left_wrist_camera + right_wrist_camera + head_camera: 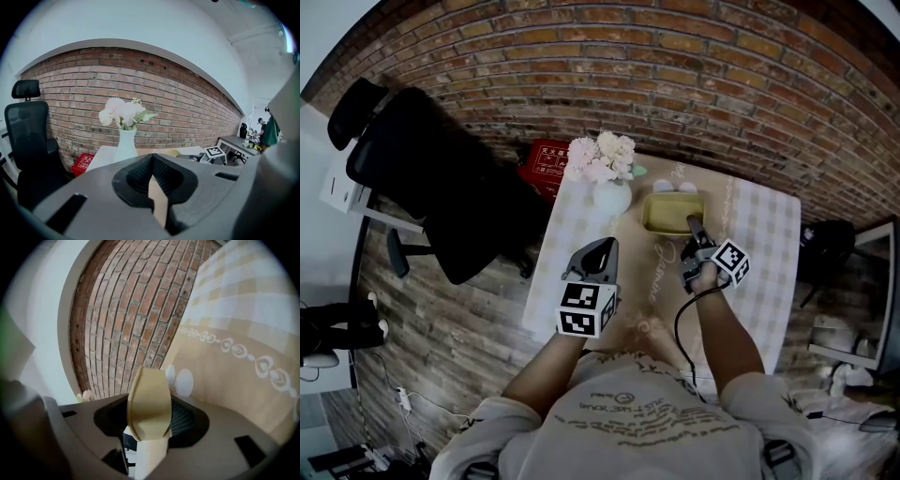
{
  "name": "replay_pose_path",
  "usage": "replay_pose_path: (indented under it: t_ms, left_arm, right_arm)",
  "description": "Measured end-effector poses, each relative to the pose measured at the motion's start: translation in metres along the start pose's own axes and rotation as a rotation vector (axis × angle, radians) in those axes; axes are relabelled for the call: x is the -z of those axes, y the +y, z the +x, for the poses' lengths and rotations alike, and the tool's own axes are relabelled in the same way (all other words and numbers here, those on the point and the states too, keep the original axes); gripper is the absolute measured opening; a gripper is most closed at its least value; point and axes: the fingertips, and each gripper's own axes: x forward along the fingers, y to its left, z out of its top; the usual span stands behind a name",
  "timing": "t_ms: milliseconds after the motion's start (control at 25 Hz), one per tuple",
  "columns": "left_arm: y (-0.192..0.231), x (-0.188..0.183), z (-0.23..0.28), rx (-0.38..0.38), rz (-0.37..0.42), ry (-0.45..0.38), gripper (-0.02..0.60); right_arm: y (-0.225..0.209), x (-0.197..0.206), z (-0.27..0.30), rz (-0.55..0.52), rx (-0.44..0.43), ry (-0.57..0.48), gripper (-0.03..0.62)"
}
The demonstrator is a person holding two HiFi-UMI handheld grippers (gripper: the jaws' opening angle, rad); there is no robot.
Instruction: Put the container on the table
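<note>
Smooth olive-yellow rectangular container (667, 216), its thin rim pinched in the right tongs (694, 227), left tongs (604, 247) closed and empty, checked-cloth worktop (769, 244), white vase (612, 198) holding pale flowers (602, 156)

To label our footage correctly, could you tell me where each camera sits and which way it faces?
Head view: on the person's head, looking down at the table; forearms, left gripper and right gripper show.
Left gripper view: on that gripper, facing the vase and brick wall; its shut jaws show.
Right gripper view: on that gripper, facing wall and table; jaws grip the container.
Shared: head and left gripper views show the vase.
</note>
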Motion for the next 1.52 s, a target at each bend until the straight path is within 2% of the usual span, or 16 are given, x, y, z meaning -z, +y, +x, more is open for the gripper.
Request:
replay_pose_path:
  t_ms: [280, 560, 680, 800, 1040, 1080, 1200, 1280, 1400, 1520]
  left_arm:
    - [-0.007, -0.001, 0.003, 0.009, 0.004, 0.006, 0.003]
    - [-0.016, -0.001, 0.002, 0.013, 0.005, 0.004, 0.003]
    - [-0.020, 0.001, -0.001, 0.013, 0.003, 0.001, 0.003]
    - [-0.024, 0.000, -0.003, 0.013, 0.002, -0.004, 0.003]
    - [-0.037, -0.003, -0.008, 0.019, -0.001, -0.019, 0.003]
    - [-0.041, -0.004, -0.008, 0.022, 0.000, -0.022, 0.003]
    - [-0.054, -0.006, -0.009, 0.036, 0.003, -0.032, 0.003]
    - [-0.064, -0.007, -0.009, 0.049, 0.007, -0.038, 0.003]
    - [-0.079, -0.009, -0.013, 0.064, 0.011, -0.049, 0.003]
    - [-0.095, -0.013, -0.017, 0.077, 0.015, -0.065, 0.003]
  right_arm:
    - [-0.004, -0.006, -0.002, -0.167, 0.113, 0.007, 0.224]
    - [-0.010, -0.025, -0.013, -0.407, 0.285, -0.099, 0.356]
    - [-0.014, -0.031, -0.020, -0.475, 0.351, -0.118, 0.382]
    - [-0.014, -0.034, -0.030, -0.488, 0.361, -0.122, 0.383]
    - [0.009, -0.035, -0.059, -0.579, 0.306, -0.121, 0.375]
    - [0.014, -0.035, -0.065, -0.606, 0.304, -0.124, 0.339]
    - [0.026, -0.037, -0.085, -0.693, 0.331, -0.142, 0.149]
    - [0.033, -0.039, -0.098, -0.754, 0.359, -0.154, 0.070]
    - [0.049, -0.040, -0.116, -0.846, 0.379, -0.166, 0.014]
    - [0.077, -0.039, -0.133, -0.910, 0.335, -0.187, 0.003]
